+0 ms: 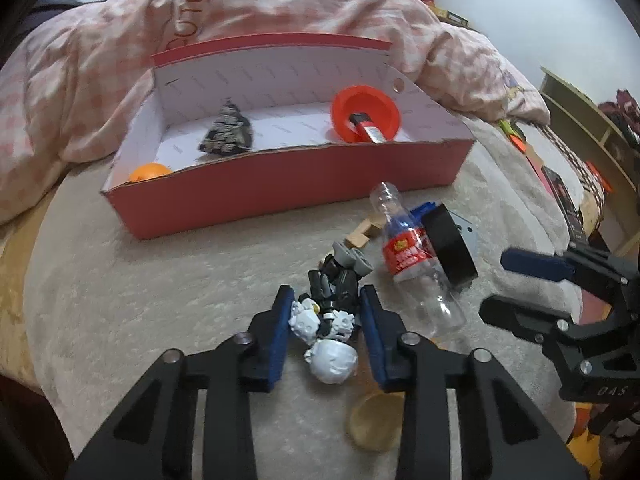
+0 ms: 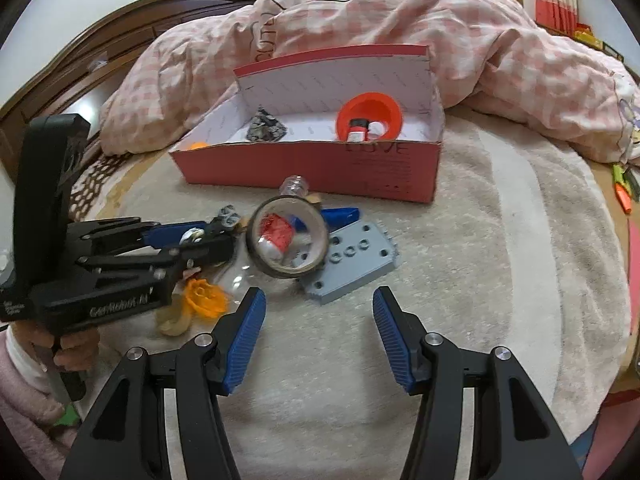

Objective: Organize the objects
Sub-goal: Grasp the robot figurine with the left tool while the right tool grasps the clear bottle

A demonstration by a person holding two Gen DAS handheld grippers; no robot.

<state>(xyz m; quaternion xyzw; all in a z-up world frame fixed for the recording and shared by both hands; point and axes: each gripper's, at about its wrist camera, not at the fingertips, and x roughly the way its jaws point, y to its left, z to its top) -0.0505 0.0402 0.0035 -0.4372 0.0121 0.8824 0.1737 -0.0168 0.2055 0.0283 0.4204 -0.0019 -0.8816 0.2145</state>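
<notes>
Holding funnel [image 1: 364, 114], figurine [image 1: 228, 132] (orange ball [image 1: 150, 171] too), red box [image 1: 280, 200]

Cardboard box [image 1: 280, 196], clear glossy plastic bottle [image 1: 416, 264], fuzzy blanket [image 1: 140, 300]

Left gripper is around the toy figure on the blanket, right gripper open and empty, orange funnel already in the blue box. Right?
One error: the box is red, not blue, as the left wrist view shows. The rest holds: the left gripper is around the toy figure on the blanket, the right gripper is open and empty, and the orange funnel is in the box.
</notes>
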